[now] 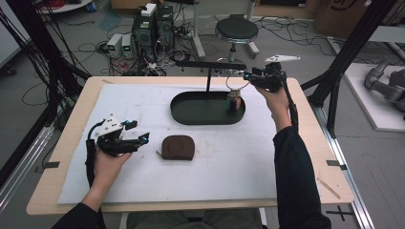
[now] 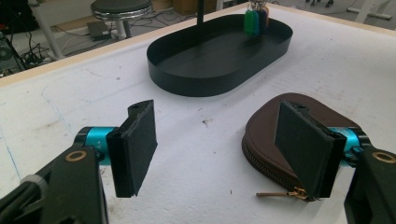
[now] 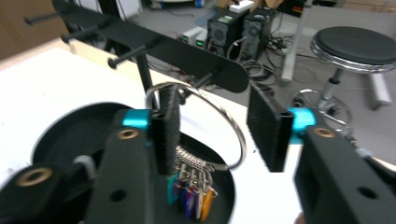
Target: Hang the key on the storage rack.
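Here the white mat [image 1: 143, 105] covers the wooden table [image 1: 62, 143], and toward its far side sits a black oval tray [image 1: 200, 112] with a post carrying a peg rack [image 3: 154, 44] above it. Nearer the person, a brown zip pouch [image 1: 177, 147] lies flat on the mat just beside the left gripper [image 1: 138, 139], whose jaws stand wide apart with nothing between them. At the tray's right end the right gripper [image 3: 215, 130] has its jaws spread around a large metal key ring [image 3: 236, 126] hung on a rack peg, one pad against the ring, and the ring's coloured key tags [image 3: 191, 193] dangle over the tray.
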`<state>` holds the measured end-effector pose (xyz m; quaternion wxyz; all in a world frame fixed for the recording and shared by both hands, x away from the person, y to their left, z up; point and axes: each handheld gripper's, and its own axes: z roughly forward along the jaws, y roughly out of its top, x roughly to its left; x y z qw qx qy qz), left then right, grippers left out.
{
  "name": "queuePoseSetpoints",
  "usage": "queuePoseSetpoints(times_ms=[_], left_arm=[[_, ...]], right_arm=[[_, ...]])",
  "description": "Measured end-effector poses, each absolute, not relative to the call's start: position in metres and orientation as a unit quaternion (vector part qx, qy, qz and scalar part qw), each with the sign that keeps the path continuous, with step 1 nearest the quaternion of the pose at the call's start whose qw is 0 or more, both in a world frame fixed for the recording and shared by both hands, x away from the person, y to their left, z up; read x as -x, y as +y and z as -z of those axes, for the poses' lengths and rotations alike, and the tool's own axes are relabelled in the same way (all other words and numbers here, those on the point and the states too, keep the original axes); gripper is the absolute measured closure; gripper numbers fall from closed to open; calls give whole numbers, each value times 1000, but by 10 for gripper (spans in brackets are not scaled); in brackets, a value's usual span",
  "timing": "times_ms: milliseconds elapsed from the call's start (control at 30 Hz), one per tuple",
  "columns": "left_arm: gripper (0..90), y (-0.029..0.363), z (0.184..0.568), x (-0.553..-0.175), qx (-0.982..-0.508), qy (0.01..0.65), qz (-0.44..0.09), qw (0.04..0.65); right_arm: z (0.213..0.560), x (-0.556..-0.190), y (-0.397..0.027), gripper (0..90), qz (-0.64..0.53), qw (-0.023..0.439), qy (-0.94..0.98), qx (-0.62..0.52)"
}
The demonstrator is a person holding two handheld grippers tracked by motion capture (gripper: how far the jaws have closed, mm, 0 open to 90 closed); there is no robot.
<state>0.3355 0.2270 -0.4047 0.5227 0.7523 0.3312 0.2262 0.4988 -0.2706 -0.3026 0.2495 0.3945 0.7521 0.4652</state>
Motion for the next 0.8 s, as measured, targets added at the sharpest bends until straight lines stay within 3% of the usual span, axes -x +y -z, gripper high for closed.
queuePoseSetpoints(times_ms=[100,333,800], left_arm=[[298,227,405,-336,-753,331,-226,522],[298,227,405,-336,-752,332,-226,523],[298,228,403,-333,-750,332,-235,521]], right_arm=[[300,-496,-272,434,-459,251,757,-392],[295,-489,-272,384,-464,245,760,-383],[276,-447,-269,352,-471,243,772,-351]])
